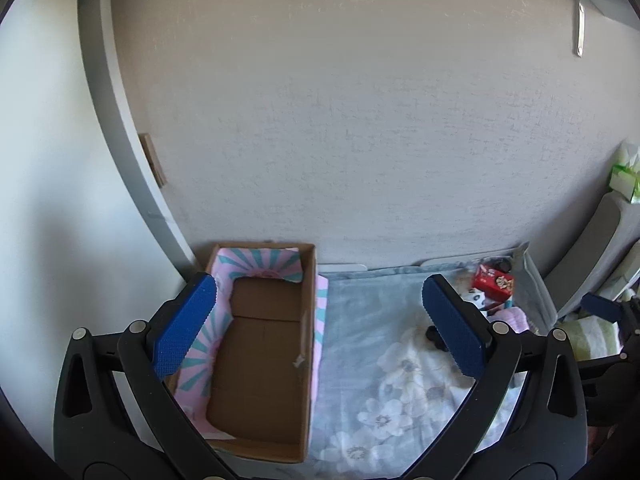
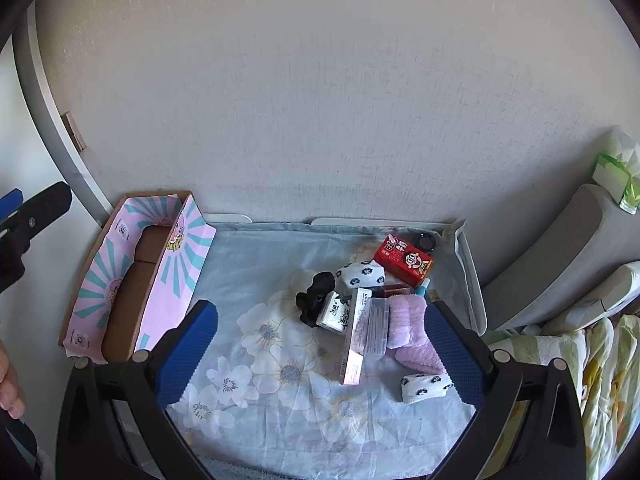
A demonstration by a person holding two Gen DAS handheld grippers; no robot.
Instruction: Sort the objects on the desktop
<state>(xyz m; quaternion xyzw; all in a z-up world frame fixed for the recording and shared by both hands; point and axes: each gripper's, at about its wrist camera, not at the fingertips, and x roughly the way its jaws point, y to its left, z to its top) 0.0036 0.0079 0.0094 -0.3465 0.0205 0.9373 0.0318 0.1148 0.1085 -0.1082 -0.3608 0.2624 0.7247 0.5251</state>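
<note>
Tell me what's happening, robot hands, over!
Left gripper open, empty, over cardboard box. Right gripper open, empty, above the pile: red carton, purple towel, black clip. Box empty, path clear.

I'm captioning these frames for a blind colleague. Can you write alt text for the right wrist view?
The open right gripper hovers, empty, over a floral cloth with a pile of small items: a red carton, a black clip, a lilac towel and patterned packets. An empty cardboard box stands at the left against the wall.
</note>
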